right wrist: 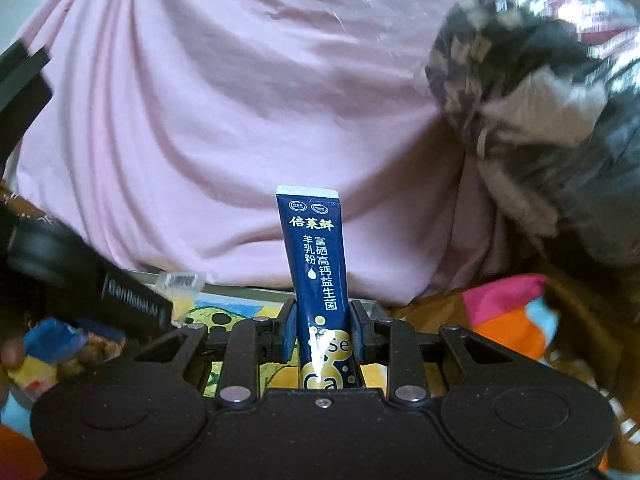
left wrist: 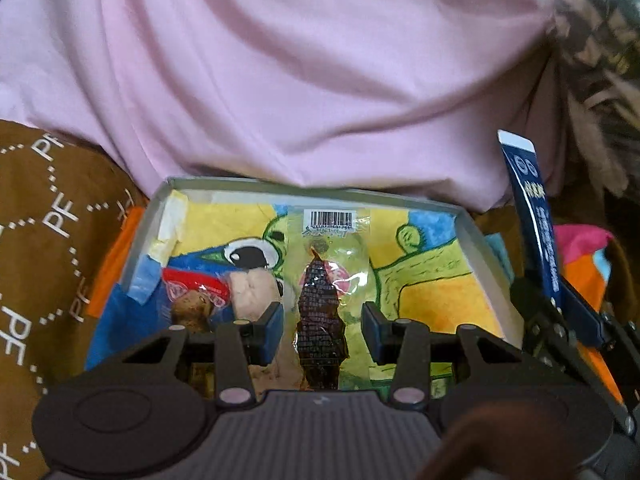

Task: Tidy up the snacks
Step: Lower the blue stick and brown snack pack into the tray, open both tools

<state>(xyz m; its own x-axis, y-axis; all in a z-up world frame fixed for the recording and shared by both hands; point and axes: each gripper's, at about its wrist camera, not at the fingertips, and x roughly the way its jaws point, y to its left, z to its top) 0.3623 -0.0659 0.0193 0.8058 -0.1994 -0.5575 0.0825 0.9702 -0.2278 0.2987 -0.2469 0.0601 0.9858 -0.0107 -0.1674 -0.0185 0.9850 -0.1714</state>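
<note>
A shallow grey box (left wrist: 476, 248) lined with a bright cartoon drawing lies in front of me. My left gripper (left wrist: 323, 332) hovers over it, shut on a clear snack packet (left wrist: 328, 264) with a dark strip inside and a barcode at its far end. A red-wrapped snack (left wrist: 192, 288) and a pale lump (left wrist: 252, 292) lie in the box's left part. My right gripper (right wrist: 323, 340) is shut on a dark blue stick sachet (right wrist: 316, 256) that stands upright just past the box's right wall. That sachet (left wrist: 532, 216) also shows in the left wrist view.
A pink sheet (left wrist: 300, 80) bulges up right behind the box. Brown patterned cloth (left wrist: 44, 240) lies to the left, and pink and orange wrappers (right wrist: 508, 312) to the right. A dark patterned bundle (right wrist: 540, 120) sits at upper right.
</note>
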